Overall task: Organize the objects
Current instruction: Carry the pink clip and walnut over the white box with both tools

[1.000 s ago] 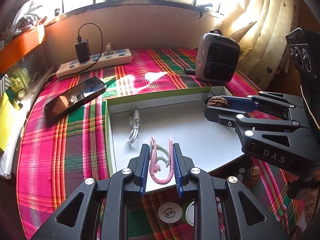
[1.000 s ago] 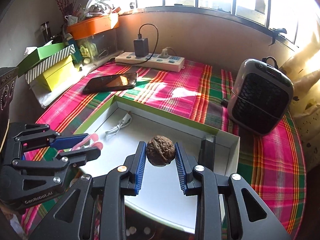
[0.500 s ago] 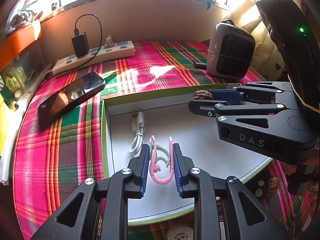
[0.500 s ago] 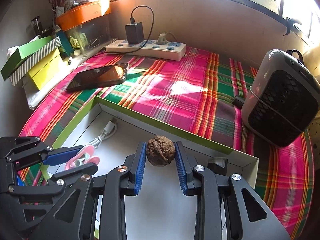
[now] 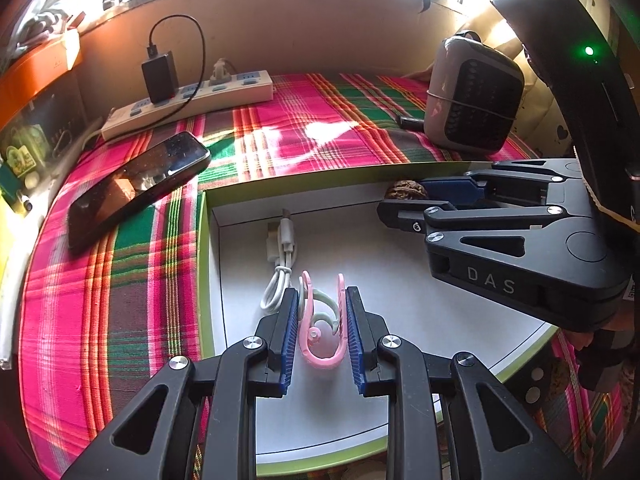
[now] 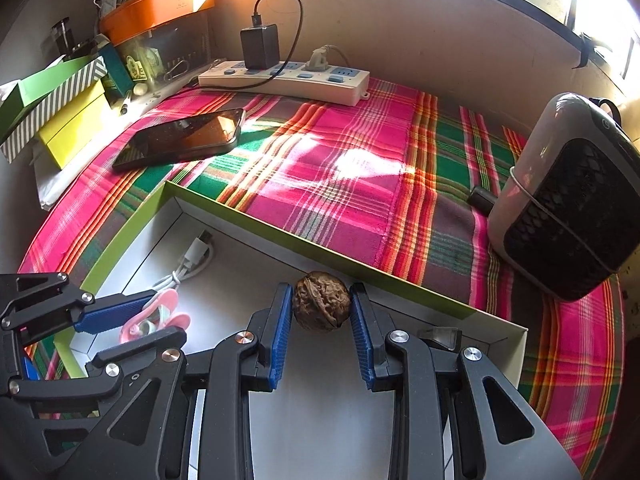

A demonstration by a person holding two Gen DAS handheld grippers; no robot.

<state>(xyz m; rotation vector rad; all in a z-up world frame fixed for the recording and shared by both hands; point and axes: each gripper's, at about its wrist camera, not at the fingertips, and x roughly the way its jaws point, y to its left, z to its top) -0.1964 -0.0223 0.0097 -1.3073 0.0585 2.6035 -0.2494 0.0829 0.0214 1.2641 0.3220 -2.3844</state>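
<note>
Clearly both hands carry loads meant for the box.
Left gripper point(image 5: 322, 322): fingers narrow, pressed on the 2 arms of the pink clip point(image 5: 320, 332), held over the box floor near its left wall, likely for setting down.
Right gripper point(image 6: 322, 312): pads clamp the walnut point(image 6: 322, 301) by its sides, close to the far wall, so it lands apart from the clip.
Box point(image 5: 202, 240): white inside, green rim, serving as the collecting place.
White cable point(image 5: 280, 264): coiled, already lying in the box's left part.
Outside: phone point(image 6: 182, 138) and power strip point(image 6: 288, 78) on the plaid cloth point(image 6: 340, 168), well apart from the box contents.
</note>
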